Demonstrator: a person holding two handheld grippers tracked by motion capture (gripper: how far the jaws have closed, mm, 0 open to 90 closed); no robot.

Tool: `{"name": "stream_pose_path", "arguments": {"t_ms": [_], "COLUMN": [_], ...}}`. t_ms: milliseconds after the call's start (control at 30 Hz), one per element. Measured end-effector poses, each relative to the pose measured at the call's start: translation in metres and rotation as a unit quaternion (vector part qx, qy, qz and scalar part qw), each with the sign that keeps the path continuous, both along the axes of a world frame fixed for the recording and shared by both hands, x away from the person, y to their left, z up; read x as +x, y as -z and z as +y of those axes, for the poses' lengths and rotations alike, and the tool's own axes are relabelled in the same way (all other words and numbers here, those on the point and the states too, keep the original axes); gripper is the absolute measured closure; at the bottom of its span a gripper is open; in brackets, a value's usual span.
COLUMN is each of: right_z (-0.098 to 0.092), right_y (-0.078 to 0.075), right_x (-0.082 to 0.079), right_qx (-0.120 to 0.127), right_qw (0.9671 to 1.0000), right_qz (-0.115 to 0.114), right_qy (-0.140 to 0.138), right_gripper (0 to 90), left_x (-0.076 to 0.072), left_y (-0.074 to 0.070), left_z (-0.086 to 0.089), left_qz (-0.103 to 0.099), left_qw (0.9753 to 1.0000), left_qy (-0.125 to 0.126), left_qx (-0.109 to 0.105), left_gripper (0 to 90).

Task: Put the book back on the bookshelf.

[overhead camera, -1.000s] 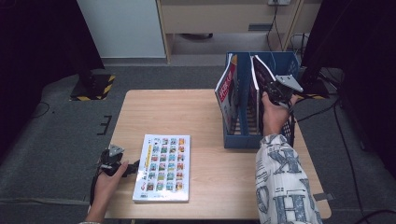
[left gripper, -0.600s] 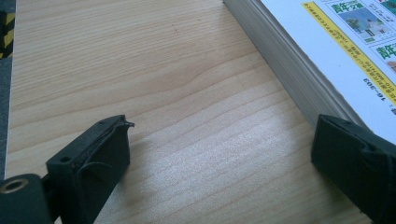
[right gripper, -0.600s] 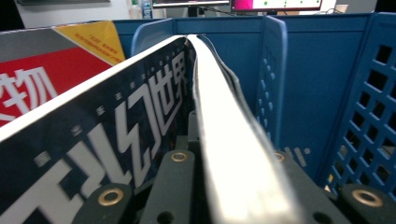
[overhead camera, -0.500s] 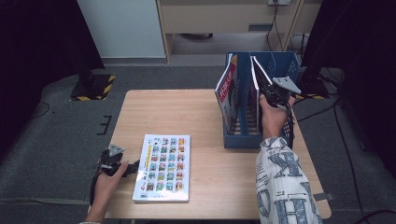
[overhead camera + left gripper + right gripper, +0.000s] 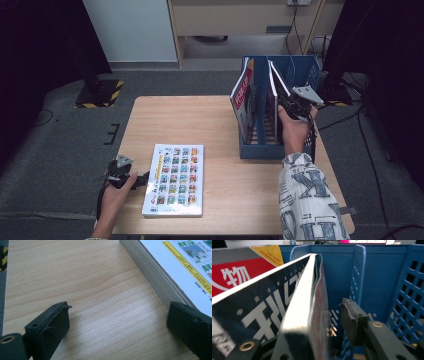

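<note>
A blue file rack (image 5: 306, 69) stands at the table's right back. A red-covered book (image 5: 243, 98) leans in its left slot. A dark book (image 5: 273, 95) stands in the middle slot, and my right gripper (image 5: 286, 102) is at its top edge. In the right gripper view the dark book (image 5: 307, 305) sits between the jaws of my right gripper (image 5: 317, 322), with a gap between the cover and the right jaw. A white book with a picture grid (image 5: 174, 179) lies flat at the front left. My left gripper (image 5: 141, 178) rests open beside its left edge (image 5: 160, 282).
Bare wooden table (image 5: 180, 120) lies between the flat book and the rack. The rack's right slot (image 5: 382, 280) has perforated blue walls. A yellow-and-black striped base (image 5: 100, 95) sits on the floor at the far left.
My right hand has sunk slightly at the dark book in the rack. The left gripper and the flat book have not moved.
</note>
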State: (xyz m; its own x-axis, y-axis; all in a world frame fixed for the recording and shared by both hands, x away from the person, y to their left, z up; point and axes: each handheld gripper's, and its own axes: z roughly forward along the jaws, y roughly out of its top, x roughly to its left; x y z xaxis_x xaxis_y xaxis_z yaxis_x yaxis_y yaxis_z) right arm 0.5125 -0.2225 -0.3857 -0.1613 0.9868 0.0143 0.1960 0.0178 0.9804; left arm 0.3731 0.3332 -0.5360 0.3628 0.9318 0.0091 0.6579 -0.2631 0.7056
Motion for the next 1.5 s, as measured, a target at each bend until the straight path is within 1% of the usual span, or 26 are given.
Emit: {"name": "stream_pose_path", "arguments": {"t_ms": [133, 400, 567, 667, 767, 967, 1267, 1500], "right_z": [0.000, -0.002, -0.001, 0.000, 0.000, -0.001, -0.002, -0.001], "right_y": [-0.001, -0.003, -0.003, -0.001, 0.001, 0.002, 0.003, 0.005], "right_x": [-0.006, -0.021, -0.033, -0.040, -0.046, -0.053, -0.064, -0.068], "right_qx": [-0.004, -0.003, -0.003, -0.003, 0.000, 0.002, 0.001, 0.003], "right_qw": [1.0000, 1.0000, 1.0000, 0.9999, 0.9999, 0.9998, 0.9995, 0.9992], "right_qz": [0.003, 0.002, 0.007, 0.015, 0.016, 0.016, 0.018, 0.020], "right_qy": [0.007, 0.003, 0.002, 0.001, -0.005, -0.013, -0.027, -0.036], "right_gripper": [54.5, 52.6, 52.0, 51.7, 50.9, 48.6, 49.0, 49.1], "left_x": [0.000, 0.000, 0.000, 0.000, 0.000, 0.000, 0.000, 0.000], "left_y": [0.000, 0.000, 0.000, 0.000, 0.000, 0.000, 0.000, 0.000], "left_z": [0.000, 0.000, 0.000, 0.000, 0.000, 0.000, 0.000, 0.000], "left_qz": [0.000, 0.000, 0.000, 0.000, 0.000, 0.000, 0.000, 0.000], "left_qw": [1.0000, 1.0000, 1.0000, 1.0000, 1.0000, 1.0000, 1.0000, 1.0000], "left_qy": [-0.002, -0.002, -0.002, -0.002, -0.002, -0.002, -0.003, -0.003], "left_qx": [0.000, 0.000, 0.000, 0.000, 0.000, 0.000, 0.000, 0.000], "left_gripper": [3.7, 3.6, 3.7, 3.7, 3.6, 3.6, 3.6, 3.6]}}
